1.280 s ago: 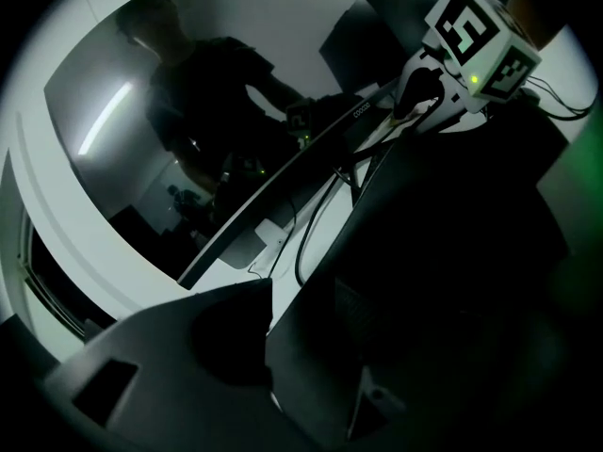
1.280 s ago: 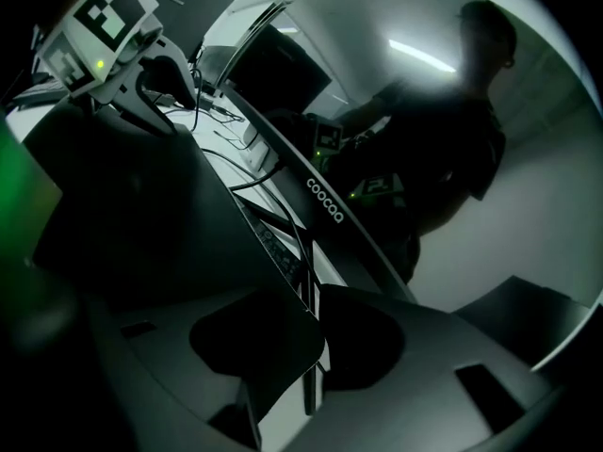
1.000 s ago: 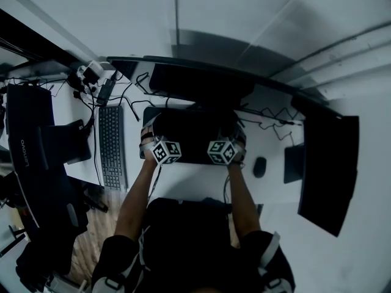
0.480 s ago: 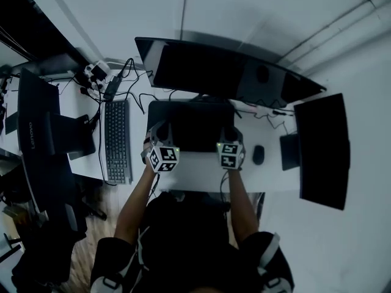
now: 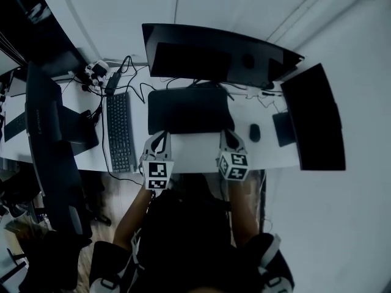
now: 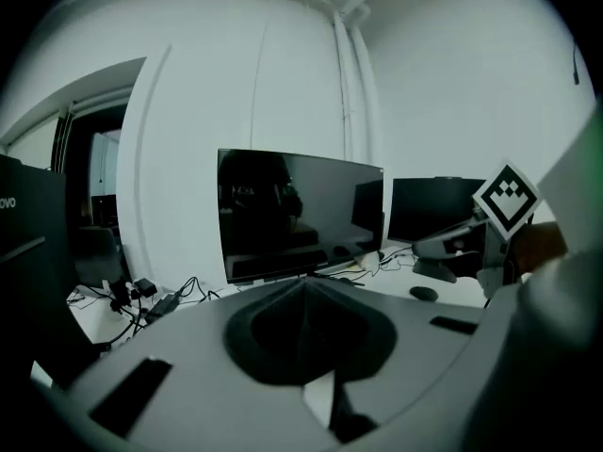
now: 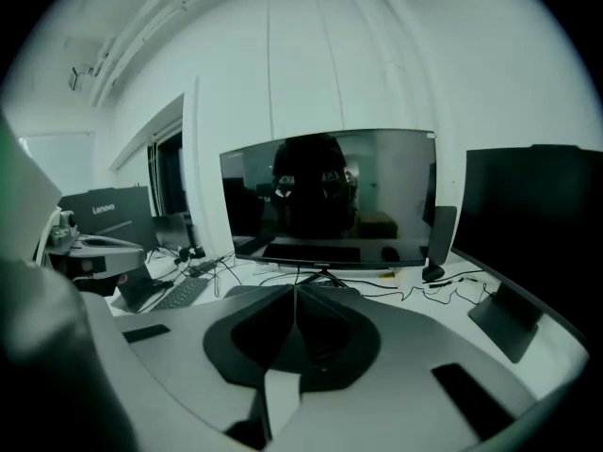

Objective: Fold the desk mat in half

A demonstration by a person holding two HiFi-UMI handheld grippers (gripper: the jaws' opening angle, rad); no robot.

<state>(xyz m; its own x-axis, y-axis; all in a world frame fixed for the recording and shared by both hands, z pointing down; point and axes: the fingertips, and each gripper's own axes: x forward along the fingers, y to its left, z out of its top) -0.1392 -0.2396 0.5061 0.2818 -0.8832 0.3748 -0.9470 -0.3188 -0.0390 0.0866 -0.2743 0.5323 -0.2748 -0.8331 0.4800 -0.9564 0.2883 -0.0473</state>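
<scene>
At left, the left gripper [image 5: 159, 140] has its jaws pressed together, empty. Centre, the dark desk mat [image 5: 189, 110] lies on the table [image 5: 195, 154] before the monitor [image 5: 208, 60]. The right gripper [image 5: 228, 139] has jaws that have just been closing and meet on nothing.

Desk mat [image 5: 189, 110] lies mid-desk [image 5: 195, 152]. Keyboard [image 5: 121, 140] just left of mat, mouse [image 5: 255, 133] right. Monitor [image 5: 214, 60] behind mat, far side. Second monitor [image 5: 313, 118] at right end.
</scene>
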